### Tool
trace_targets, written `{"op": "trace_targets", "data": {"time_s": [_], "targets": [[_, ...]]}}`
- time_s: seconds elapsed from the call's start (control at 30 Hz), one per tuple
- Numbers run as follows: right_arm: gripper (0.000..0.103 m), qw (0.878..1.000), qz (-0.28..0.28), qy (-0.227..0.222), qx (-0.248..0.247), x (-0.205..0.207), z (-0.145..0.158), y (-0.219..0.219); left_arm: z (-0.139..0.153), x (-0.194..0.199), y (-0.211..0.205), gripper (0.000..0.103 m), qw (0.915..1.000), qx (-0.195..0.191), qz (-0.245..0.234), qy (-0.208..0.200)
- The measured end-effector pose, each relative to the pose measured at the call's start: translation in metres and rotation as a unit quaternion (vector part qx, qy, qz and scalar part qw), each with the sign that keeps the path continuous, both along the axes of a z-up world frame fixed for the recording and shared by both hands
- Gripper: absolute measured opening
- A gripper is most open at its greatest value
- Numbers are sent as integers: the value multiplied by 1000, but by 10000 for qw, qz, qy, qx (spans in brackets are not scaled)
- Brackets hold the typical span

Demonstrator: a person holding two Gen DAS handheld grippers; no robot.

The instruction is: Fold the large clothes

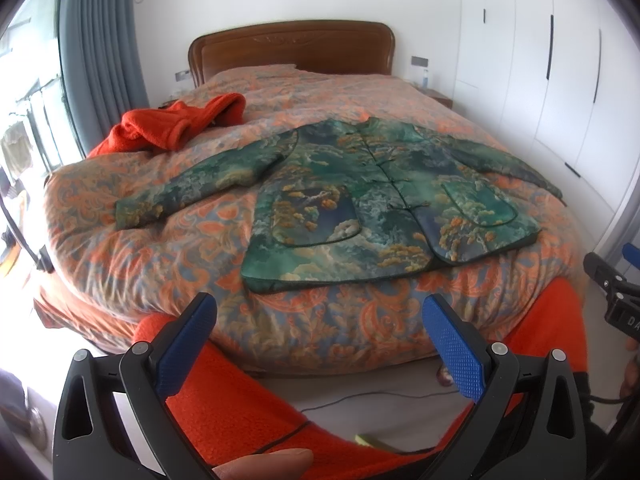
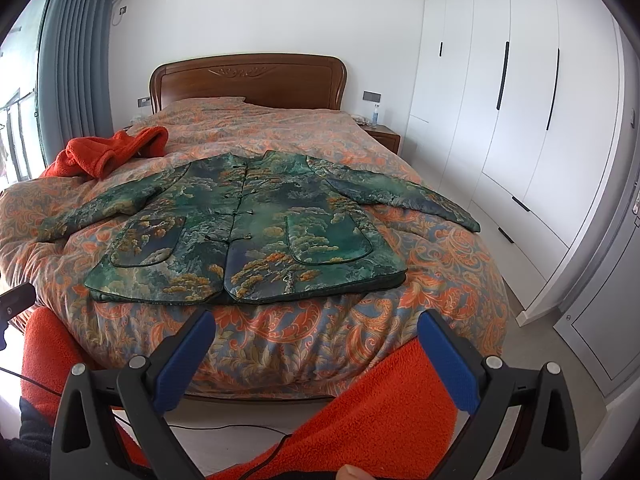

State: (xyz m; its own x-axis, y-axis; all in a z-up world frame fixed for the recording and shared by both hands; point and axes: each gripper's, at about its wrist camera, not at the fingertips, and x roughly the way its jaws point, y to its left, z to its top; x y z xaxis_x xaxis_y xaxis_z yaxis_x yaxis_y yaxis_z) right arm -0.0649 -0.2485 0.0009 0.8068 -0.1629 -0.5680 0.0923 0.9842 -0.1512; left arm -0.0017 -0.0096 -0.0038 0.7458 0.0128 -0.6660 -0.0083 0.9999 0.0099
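Note:
A green patterned jacket (image 1: pixel 384 196) lies flat and buttoned on the bed, front up, both sleeves spread out to the sides; it also shows in the right wrist view (image 2: pixel 248 224). My left gripper (image 1: pixel 320 312) is open and empty, held off the foot of the bed, short of the jacket's hem. My right gripper (image 2: pixel 316 328) is open and empty too, also off the foot of the bed below the hem. The right gripper's body shows at the right edge of the left wrist view (image 1: pixel 612 288).
The bed has an orange paisley quilt (image 2: pixel 360 320) and a wooden headboard (image 2: pixel 248 76). A crumpled orange garment (image 2: pixel 108 152) lies at the bed's left side. White wardrobes (image 2: pixel 520 120) line the right wall. A nightstand (image 2: pixel 384 136) stands beside the headboard. A cable (image 1: pixel 360 400) runs over the floor.

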Motion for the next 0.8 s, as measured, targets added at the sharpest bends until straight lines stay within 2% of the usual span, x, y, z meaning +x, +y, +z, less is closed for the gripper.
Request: {"op": "trace_targets", "data": {"time_s": [0.8], "targets": [[103,10000,61,16,-43,4,0,2,2,4,2,103,10000,12,0,2]]}}
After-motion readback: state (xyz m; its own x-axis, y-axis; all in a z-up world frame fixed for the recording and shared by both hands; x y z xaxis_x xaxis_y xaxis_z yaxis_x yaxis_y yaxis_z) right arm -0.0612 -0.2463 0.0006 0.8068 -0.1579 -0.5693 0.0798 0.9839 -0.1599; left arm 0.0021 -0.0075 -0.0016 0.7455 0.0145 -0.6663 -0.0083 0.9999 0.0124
